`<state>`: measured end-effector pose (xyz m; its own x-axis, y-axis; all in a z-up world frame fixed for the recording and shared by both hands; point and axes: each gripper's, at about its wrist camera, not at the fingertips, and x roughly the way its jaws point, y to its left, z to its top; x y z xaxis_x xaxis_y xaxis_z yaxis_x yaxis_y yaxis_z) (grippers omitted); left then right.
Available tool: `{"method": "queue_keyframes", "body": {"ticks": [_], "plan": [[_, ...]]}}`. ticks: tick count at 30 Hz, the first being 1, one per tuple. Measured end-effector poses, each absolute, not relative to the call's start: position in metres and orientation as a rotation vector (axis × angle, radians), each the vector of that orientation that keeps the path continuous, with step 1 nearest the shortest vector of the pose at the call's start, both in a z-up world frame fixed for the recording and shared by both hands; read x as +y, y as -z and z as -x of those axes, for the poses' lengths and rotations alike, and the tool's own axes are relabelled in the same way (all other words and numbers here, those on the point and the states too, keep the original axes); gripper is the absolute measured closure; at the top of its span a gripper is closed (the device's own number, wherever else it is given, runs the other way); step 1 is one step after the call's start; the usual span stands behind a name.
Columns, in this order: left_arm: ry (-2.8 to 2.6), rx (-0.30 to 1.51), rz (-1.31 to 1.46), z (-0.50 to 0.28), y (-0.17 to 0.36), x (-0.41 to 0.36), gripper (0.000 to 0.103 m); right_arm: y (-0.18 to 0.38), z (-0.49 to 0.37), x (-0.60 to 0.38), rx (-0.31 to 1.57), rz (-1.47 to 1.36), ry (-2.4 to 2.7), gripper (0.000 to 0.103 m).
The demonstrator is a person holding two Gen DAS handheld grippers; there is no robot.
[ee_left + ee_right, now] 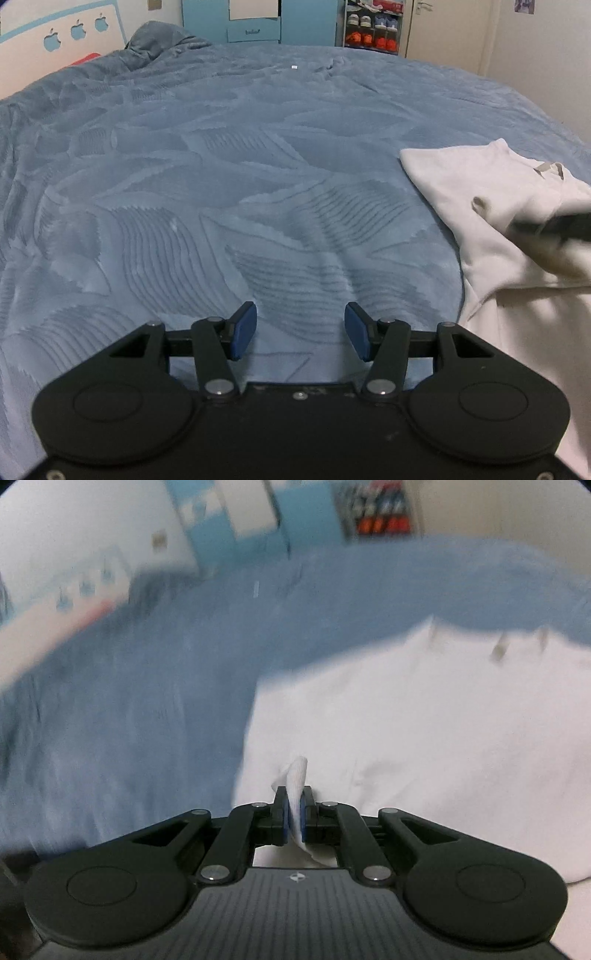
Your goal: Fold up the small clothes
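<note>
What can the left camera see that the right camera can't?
Only the left view shows the left gripper, open over the bare blanket, sharp apple stickers on the wall, and the right gripper as a dark blur on the shirt.

Only the right view shows the right gripper shut on a fold of the shirt.

Both show the blue blanket, the white shirt, the blue cupboard and the shoe shelf, though the right view is blurred.
</note>
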<state>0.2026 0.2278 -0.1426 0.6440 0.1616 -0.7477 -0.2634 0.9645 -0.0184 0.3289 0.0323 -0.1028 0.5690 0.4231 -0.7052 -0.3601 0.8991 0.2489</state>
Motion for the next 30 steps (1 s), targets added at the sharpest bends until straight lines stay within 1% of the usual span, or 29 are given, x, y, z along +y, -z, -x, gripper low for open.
{"method": "queue_keyframes", "body": {"ticks": [1, 2, 3, 4, 6, 7, 9, 10, 12, 13, 15, 17, 19, 23, 27, 28, 30], "plan": [[-0.241, 0.839, 0.126, -0.201, 0.144, 0.228, 0.049, 0.113, -0.329, 0.038, 0.887, -0.028, -0.452, 0.092], [-0.242, 0.844, 0.12, -0.201, 0.145, 0.227, 0.049, 0.115, -0.323, 0.04, 0.876, -0.005, -0.453, 0.089], [-0.244, 0.849, 0.116, -0.201, 0.147, 0.226, 0.049, 0.112, -0.319, 0.037, 0.852, -0.001, -0.475, 0.084], [-0.246, 0.853, 0.118, -0.199, 0.148, 0.226, 0.049, 0.106, -0.316, 0.033, 0.842, -0.008, -0.489, 0.076], [-0.244, 0.855, 0.129, -0.2, 0.149, 0.227, 0.049, 0.091, -0.317, 0.023, 0.837, -0.043, -0.494, 0.064], [-0.244, 0.856, 0.134, -0.199, 0.15, 0.228, 0.049, 0.083, -0.313, 0.019, 0.817, -0.06, -0.505, 0.06], [-0.251, 0.857, 0.148, -0.2, 0.15, 0.229, 0.049, 0.071, -0.304, 0.008, 0.744, -0.085, -0.516, 0.056], [-0.254, 0.856, 0.157, -0.199, 0.15, 0.23, 0.049, 0.066, -0.302, 0.004, 0.715, -0.091, -0.49, 0.056], [-0.257, 0.853, 0.178, -0.2, 0.15, 0.233, 0.049, 0.071, -0.307, 0.003, 0.731, -0.09, -0.454, 0.057], [-0.255, 0.854, 0.182, -0.2, 0.151, 0.234, 0.049, 0.078, -0.312, 0.002, 0.761, -0.088, -0.446, 0.064], [-0.251, 0.854, 0.178, -0.199, 0.151, 0.233, 0.049, 0.098, -0.319, 0.002, 0.838, -0.078, -0.416, 0.074], [-0.244, 0.855, 0.165, -0.199, 0.152, 0.232, 0.049, 0.117, -0.321, 0.005, 0.855, -0.033, -0.378, 0.074], [-0.24, 0.864, 0.155, -0.2, 0.156, 0.232, 0.049, 0.122, -0.313, 0.003, 0.838, -0.021, -0.375, 0.074], [-0.237, 0.869, 0.138, -0.201, 0.157, 0.229, 0.049, 0.106, -0.318, 0.01, 0.849, -0.003, -0.376, 0.074], [-0.227, 0.853, 0.165, -0.2, 0.152, 0.226, 0.049, 0.087, -0.327, 0.0, 0.777, -0.035, -0.343, 0.074], [-0.218, 0.848, 0.174, -0.2, 0.15, 0.223, 0.049, 0.091, -0.332, -0.004, 0.795, -0.032, -0.328, 0.074], [-0.196, 0.842, 0.178, -0.2, 0.149, 0.215, 0.049, 0.116, -0.35, -0.005, 0.917, 0.018, -0.304, 0.072]]}}
